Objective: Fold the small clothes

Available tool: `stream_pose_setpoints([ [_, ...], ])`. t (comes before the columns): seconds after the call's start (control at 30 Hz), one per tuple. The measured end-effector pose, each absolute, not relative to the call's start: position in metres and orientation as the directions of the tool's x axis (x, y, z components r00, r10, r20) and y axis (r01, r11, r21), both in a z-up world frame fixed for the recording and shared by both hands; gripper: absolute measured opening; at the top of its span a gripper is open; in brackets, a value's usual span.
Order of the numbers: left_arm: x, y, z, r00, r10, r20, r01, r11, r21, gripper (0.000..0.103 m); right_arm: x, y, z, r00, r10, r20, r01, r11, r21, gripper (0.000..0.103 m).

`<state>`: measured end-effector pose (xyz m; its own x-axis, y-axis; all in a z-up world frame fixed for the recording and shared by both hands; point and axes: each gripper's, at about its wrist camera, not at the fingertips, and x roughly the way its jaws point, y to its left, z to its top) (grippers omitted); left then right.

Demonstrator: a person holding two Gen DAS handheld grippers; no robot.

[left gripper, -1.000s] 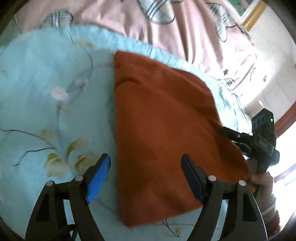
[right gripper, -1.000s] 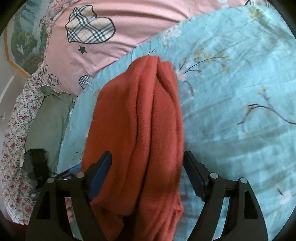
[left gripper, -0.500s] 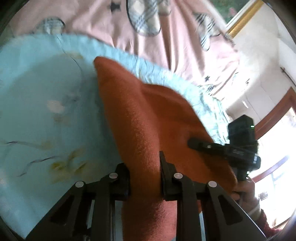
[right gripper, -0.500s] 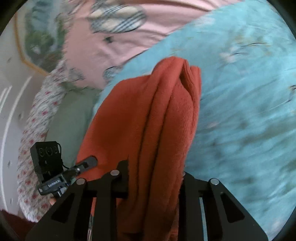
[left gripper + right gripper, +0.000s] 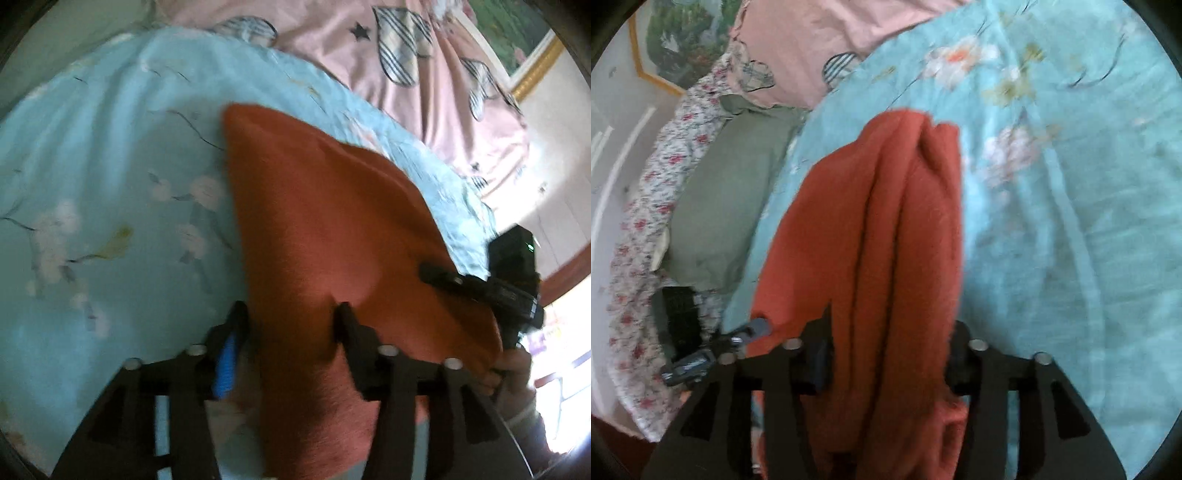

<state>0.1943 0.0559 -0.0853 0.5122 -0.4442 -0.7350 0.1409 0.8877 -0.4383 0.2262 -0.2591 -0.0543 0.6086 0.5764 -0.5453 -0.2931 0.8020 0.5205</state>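
A rust-orange knit garment (image 5: 325,236) is folded and lifted off a light blue floral bedsheet (image 5: 103,206). My left gripper (image 5: 290,317) is shut on its near edge, the cloth filling the gap between the fingers. My right gripper (image 5: 890,332) is shut on the other end of the same garment (image 5: 882,229), which hangs in thick folds through the jaws. Each gripper shows in the other's view: the right gripper (image 5: 436,271) at the garment's right edge, the left gripper (image 5: 759,326) at its left edge.
A pink duvet with checked hearts (image 5: 424,74) lies behind the sheet. An olive-green garment (image 5: 727,199) and a white red-flowered cloth (image 5: 639,243) lie at the bed's left side. A gold-framed picture (image 5: 665,44) hangs on the wall.
Both grippers closed on the orange garment and lifted it off the sheet. Since half a second ago the garment has swung and the views have shifted.
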Motion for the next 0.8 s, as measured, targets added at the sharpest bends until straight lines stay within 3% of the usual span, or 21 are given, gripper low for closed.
stream_pose_setpoints([
  [0.17,0.182,0.065,-0.061,0.606,-0.349,-0.714,0.111,0.927,-0.359,0.053,0.212,-0.271,-0.019,0.726,0.481,-0.491,-0.27,0.857,0.44,0.057],
  [0.33,0.171,0.063,-0.04,0.634,-0.403,-0.66,0.182,0.907,-0.379,0.05,0.246,-0.26,-0.015,0.681,0.54,-0.494,-0.301,0.822,0.483,0.053],
  [0.43,0.169,0.051,-0.037,0.619,-0.423,-0.662,0.226,0.903,-0.365,0.048,0.275,-0.254,-0.021,0.653,0.556,-0.514,-0.265,0.804,0.533,0.04],
  [0.53,0.167,0.041,-0.037,0.601,-0.445,-0.664,0.264,0.895,-0.36,0.048,0.288,-0.256,-0.013,0.66,0.592,-0.463,-0.284,0.767,0.576,0.027],
  [0.57,0.165,0.039,-0.037,0.595,-0.453,-0.664,0.279,0.891,-0.358,0.048,0.289,-0.255,-0.01,0.655,0.606,-0.451,-0.296,0.755,0.586,0.011],
  [0.7,0.163,0.028,-0.041,0.567,-0.477,-0.672,0.312,0.879,-0.361,0.048,0.271,-0.241,0.021,0.676,0.615,-0.406,-0.381,0.763,0.523,0.011],
  [0.8,0.162,0.024,-0.042,0.557,-0.495,-0.666,0.329,0.869,-0.371,0.048,0.235,-0.248,0.038,0.728,0.612,-0.309,-0.435,0.761,0.48,0.011],
])
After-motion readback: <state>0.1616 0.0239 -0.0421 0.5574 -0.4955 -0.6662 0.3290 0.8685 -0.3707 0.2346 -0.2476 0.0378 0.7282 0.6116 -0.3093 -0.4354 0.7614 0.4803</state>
